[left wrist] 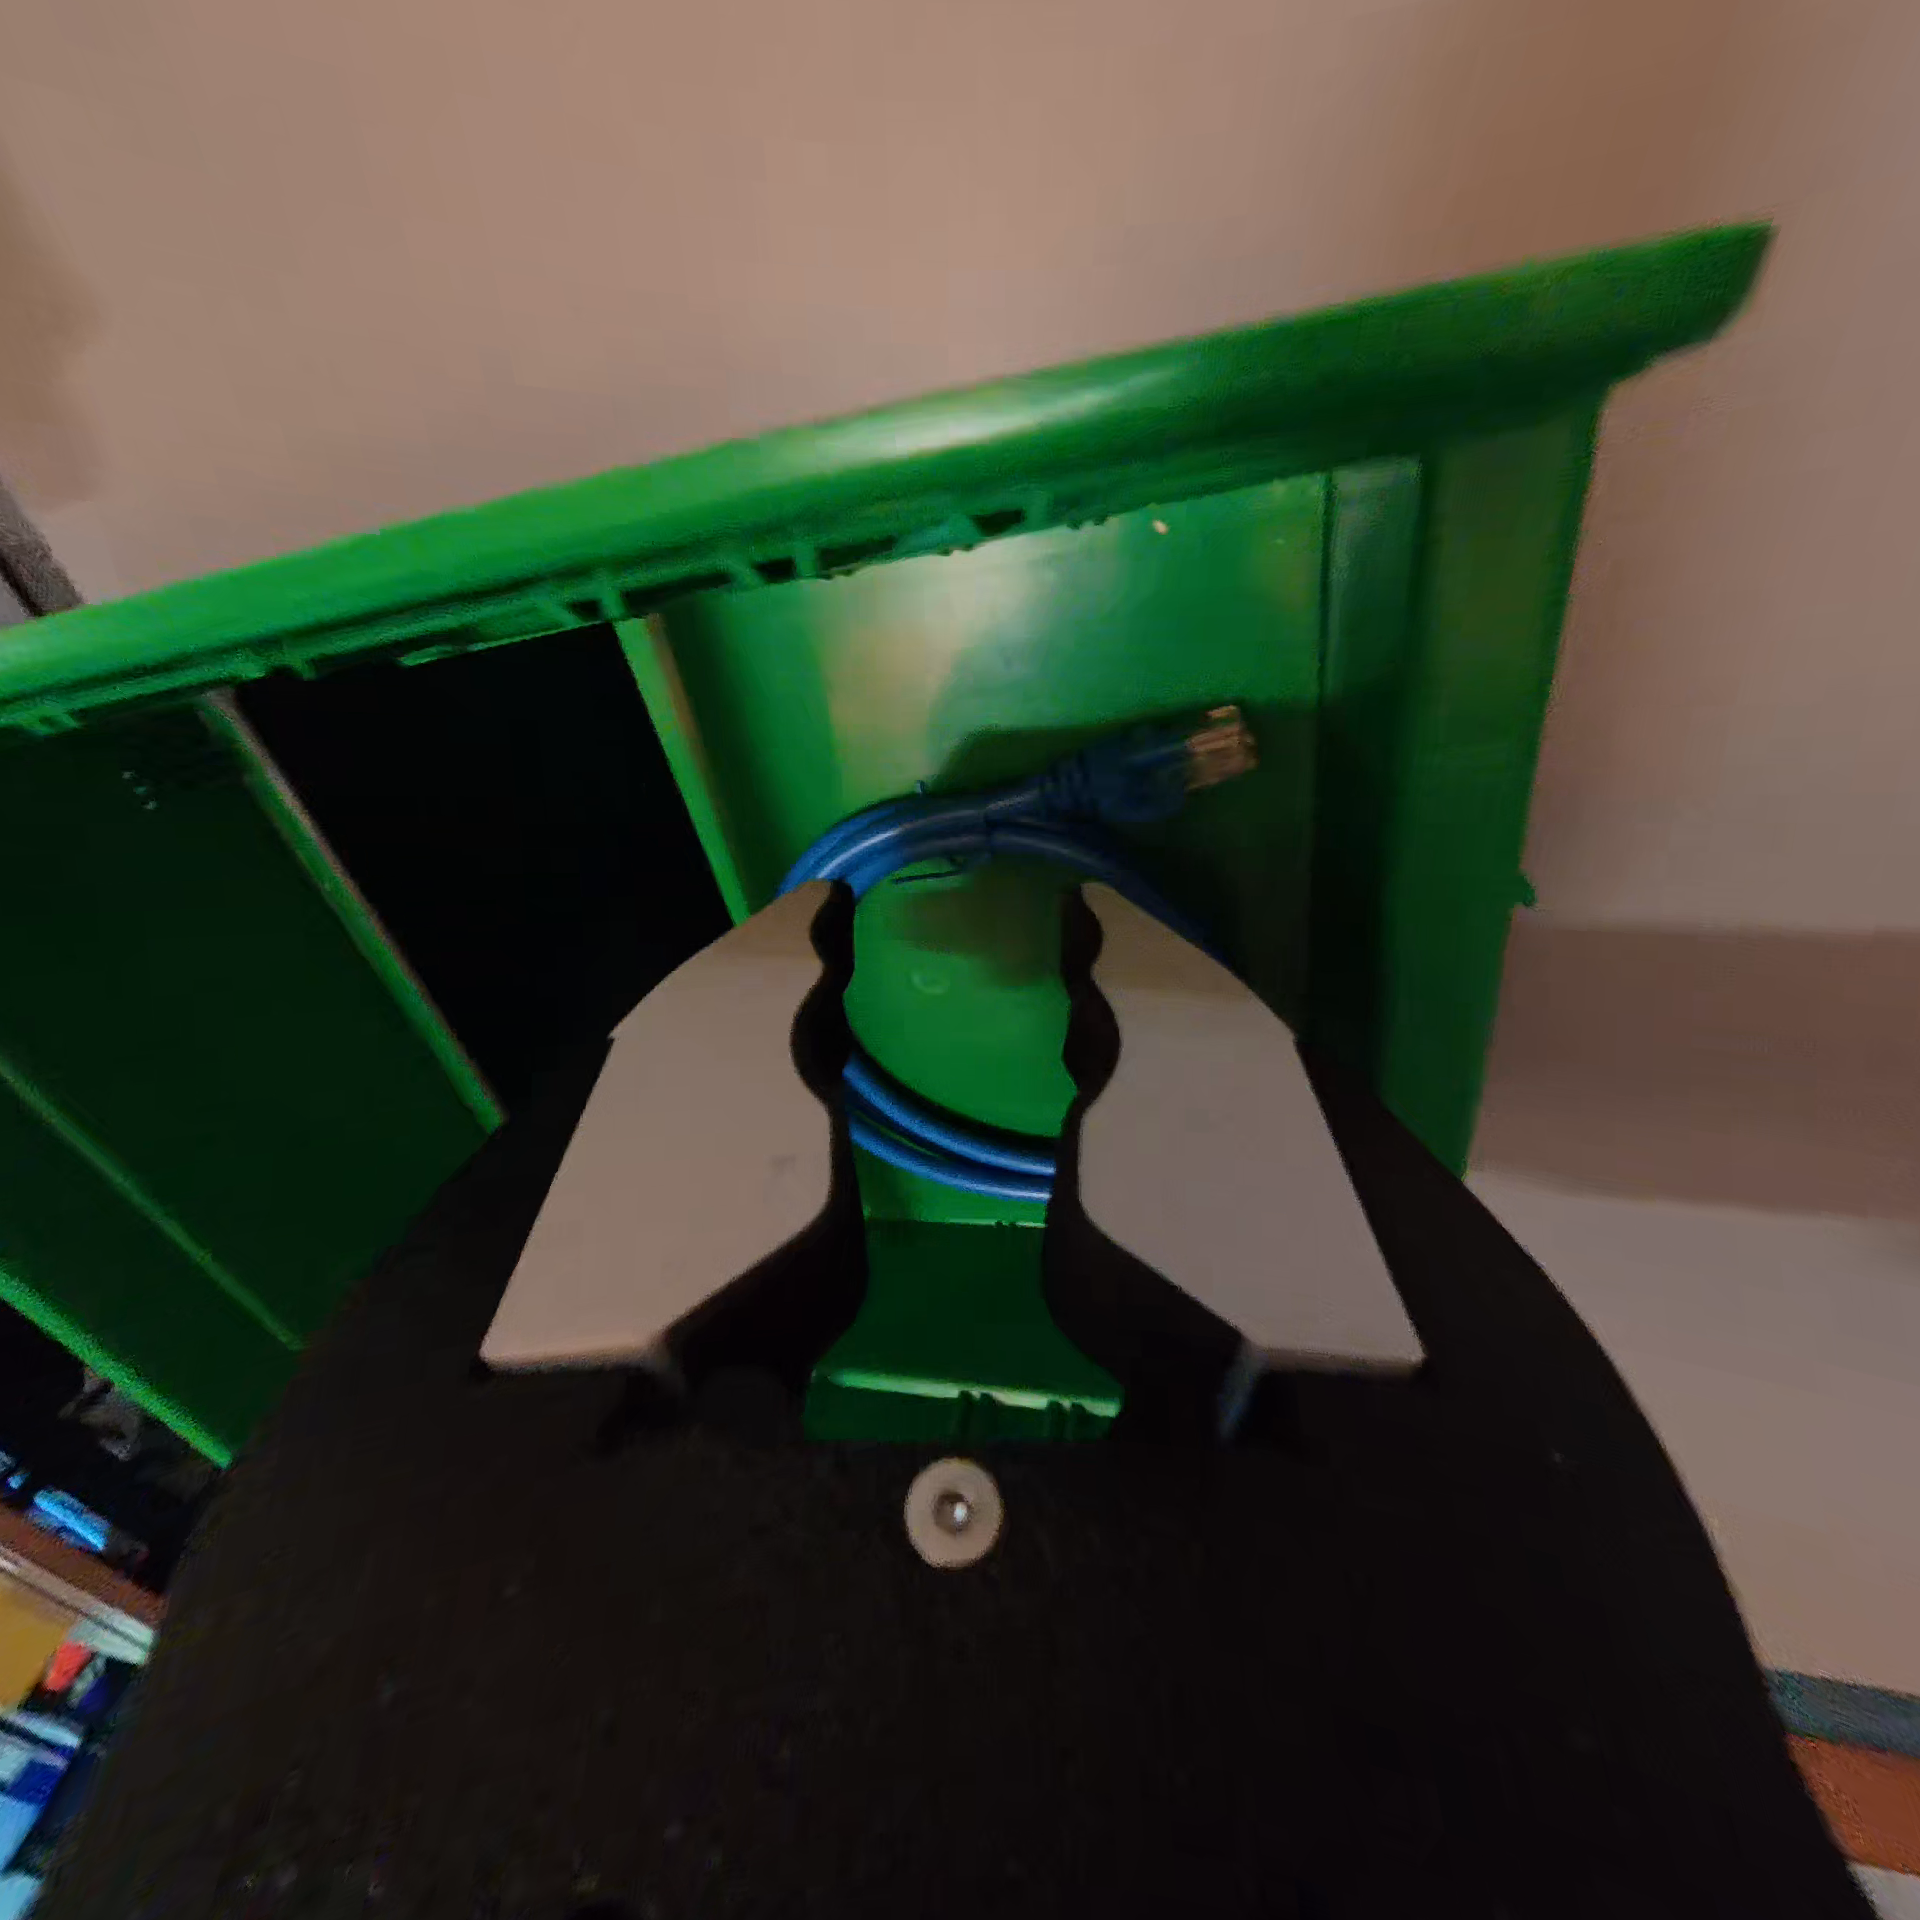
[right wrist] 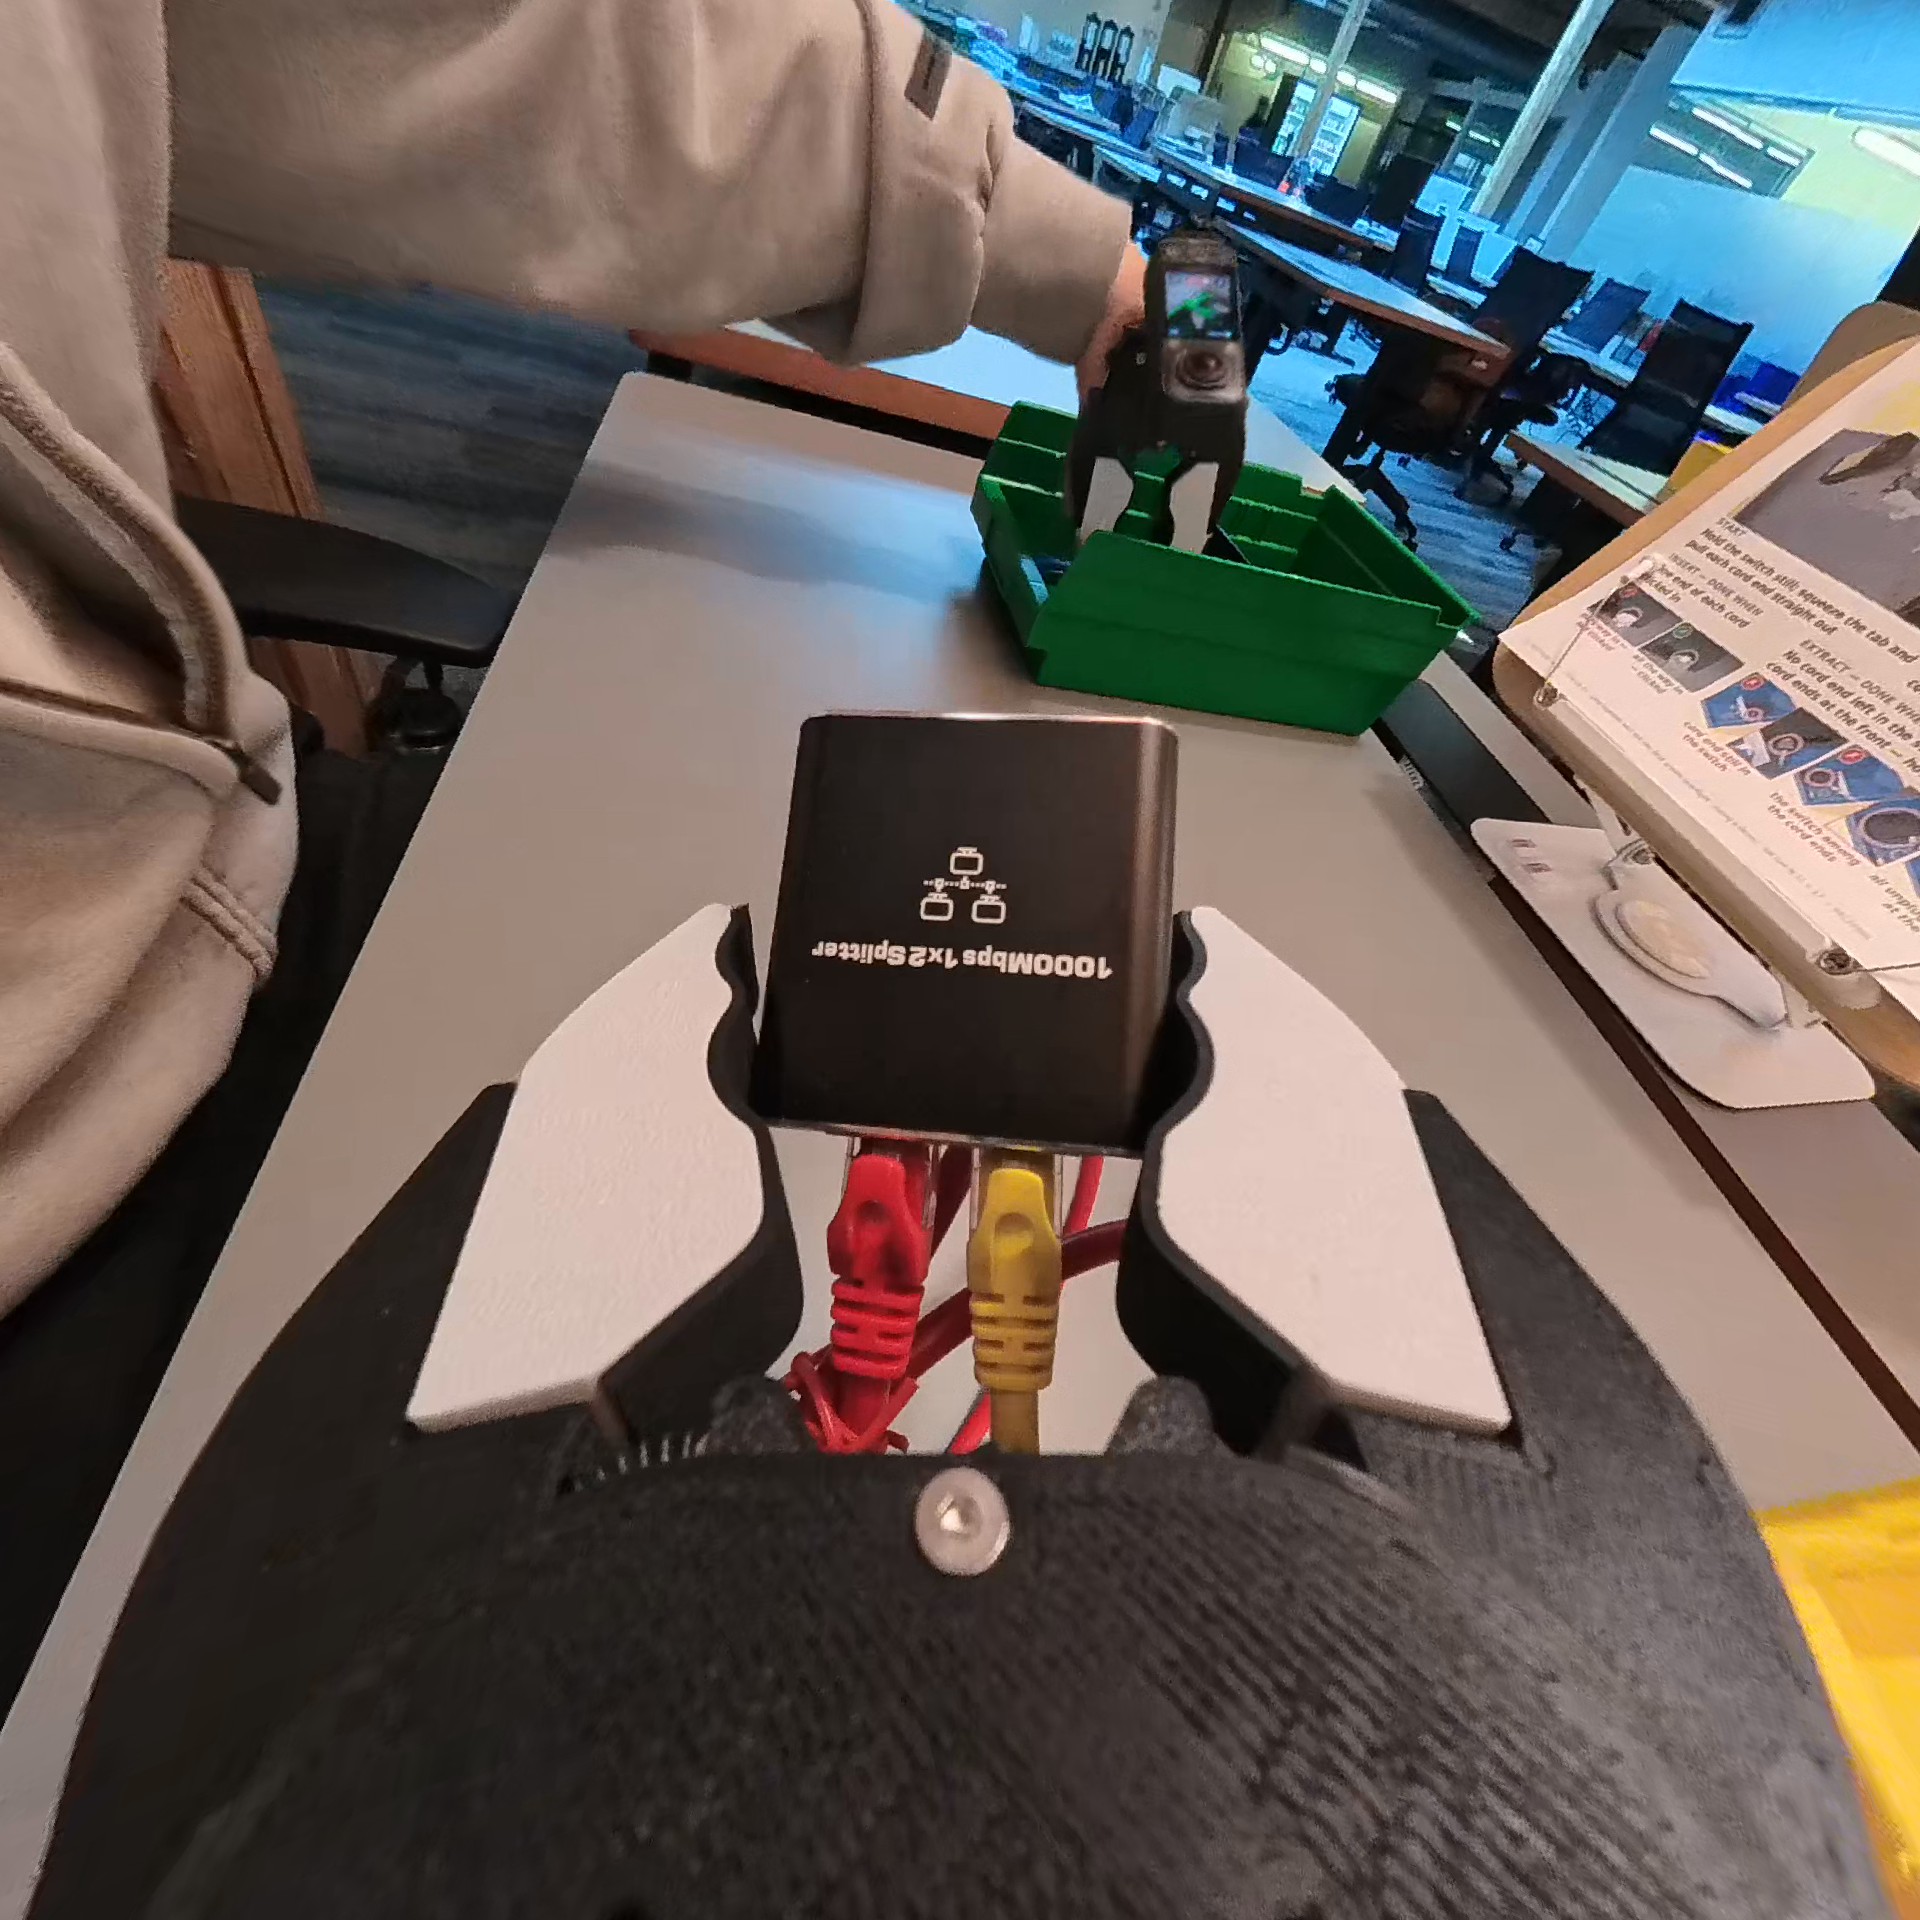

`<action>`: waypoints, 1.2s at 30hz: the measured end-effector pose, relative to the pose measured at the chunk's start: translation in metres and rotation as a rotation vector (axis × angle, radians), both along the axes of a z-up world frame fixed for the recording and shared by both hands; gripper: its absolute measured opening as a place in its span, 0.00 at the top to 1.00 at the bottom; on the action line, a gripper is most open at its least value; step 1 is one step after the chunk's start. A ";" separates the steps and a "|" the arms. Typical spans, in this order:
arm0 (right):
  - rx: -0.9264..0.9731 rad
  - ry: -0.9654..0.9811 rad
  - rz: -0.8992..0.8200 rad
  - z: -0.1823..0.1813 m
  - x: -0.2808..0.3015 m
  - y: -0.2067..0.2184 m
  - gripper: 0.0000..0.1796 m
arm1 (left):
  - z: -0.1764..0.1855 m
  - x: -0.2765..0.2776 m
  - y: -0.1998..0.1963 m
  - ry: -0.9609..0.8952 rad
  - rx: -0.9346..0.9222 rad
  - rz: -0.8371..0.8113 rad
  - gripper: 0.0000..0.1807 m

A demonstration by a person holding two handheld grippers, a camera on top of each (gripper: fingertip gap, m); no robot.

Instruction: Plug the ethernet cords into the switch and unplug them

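My right gripper (right wrist: 961,935) is shut on a black switch (right wrist: 966,831) and holds it over the grey table (right wrist: 675,623). A red cord (right wrist: 876,1247) and a yellow cord (right wrist: 1008,1278) are plugged into the switch's near side. My left gripper (left wrist: 956,904) is open and reaches down into a green bin (left wrist: 1039,436). A coiled blue ethernet cord (left wrist: 987,831) lies on the bin floor, partly under my fingertips, with its clear plug (left wrist: 1218,743) pointing right. In the right wrist view the left gripper (right wrist: 1153,520) stands in the green bin (right wrist: 1195,644) at the far side of the table.
The bin has dividers and a dark compartment (left wrist: 468,831) left of the cord. A person's sleeve (right wrist: 623,156) stretches across the top left. An instruction sheet on a stand (right wrist: 1714,727) is at the right. A yellow object (right wrist: 1849,1621) lies at the lower right. About 50 cm separates my left fingertips from my right.
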State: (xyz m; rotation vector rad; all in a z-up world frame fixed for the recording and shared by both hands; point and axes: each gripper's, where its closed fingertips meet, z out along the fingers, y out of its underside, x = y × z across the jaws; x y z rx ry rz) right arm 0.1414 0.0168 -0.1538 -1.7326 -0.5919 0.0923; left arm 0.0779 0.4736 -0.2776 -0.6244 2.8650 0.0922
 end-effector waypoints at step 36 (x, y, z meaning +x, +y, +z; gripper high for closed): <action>-0.008 -0.016 0.047 -0.001 -0.010 -0.004 0.58 | -0.002 -0.010 0.057 -0.085 0.028 0.570 0.74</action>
